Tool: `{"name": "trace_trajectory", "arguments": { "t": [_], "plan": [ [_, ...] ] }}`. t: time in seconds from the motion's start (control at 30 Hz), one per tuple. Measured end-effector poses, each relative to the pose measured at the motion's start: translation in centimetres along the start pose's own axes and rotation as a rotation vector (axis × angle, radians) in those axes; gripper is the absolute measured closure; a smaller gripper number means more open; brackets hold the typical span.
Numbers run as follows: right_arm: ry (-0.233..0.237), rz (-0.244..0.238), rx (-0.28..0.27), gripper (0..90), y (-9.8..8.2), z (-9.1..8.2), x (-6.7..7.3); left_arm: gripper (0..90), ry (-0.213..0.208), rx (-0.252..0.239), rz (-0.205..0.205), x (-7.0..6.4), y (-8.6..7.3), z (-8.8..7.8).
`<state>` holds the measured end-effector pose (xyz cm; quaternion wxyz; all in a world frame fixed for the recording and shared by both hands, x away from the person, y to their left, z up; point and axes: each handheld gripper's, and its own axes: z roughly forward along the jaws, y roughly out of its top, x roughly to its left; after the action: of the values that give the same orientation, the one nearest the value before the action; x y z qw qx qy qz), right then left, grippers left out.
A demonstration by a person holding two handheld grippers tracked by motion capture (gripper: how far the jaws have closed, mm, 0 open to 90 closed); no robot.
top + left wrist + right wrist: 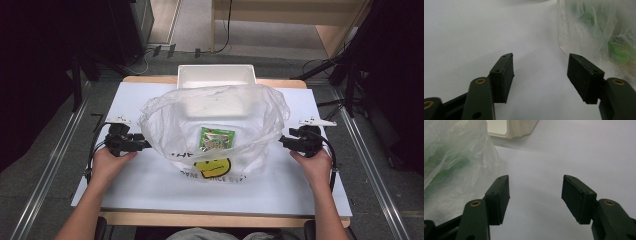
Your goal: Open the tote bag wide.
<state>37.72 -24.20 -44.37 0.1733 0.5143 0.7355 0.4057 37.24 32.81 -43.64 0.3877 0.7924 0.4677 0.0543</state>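
A clear plastic bag (215, 127) with a green packet (217, 138) inside is spread in the middle of the white desk (150, 180), just in front of a white tub (216, 75). The left tool (145, 144) is held at the bag's left edge, released, with nothing between its jaws. The right tool (281, 141) is held at the bag's right edge, likewise released and empty.

Thin, crinkled, translucent plastic bag (215, 120); glossy green foil packet (217, 138); smooth white plastic bin (216, 75); matt white table (150, 185); matt black fingers (504, 75).
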Motion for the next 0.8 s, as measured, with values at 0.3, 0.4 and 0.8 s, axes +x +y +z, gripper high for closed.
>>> {"name": "trace_trajectory", "arguments": {
  "t": [0.3,0.4,0.8],
  "plan": [
    [0.031,0.001,0.009,43.0,0.09,0.13,-0.02,36.2,0.005,0.001,0.005,-0.14,0.15,0.01],
    [0.044,0.003,0.014,43.0,0.07,0.22,-0.12,36.3,0.013,0.006,0.01,-0.25,0.14,0.23],
    [0.055,0.003,0.018,42.2,-0.06,0.04,0.0,36.9,0.031,0.019,0.036,-0.59,0.38,0.67]
  ]
}}
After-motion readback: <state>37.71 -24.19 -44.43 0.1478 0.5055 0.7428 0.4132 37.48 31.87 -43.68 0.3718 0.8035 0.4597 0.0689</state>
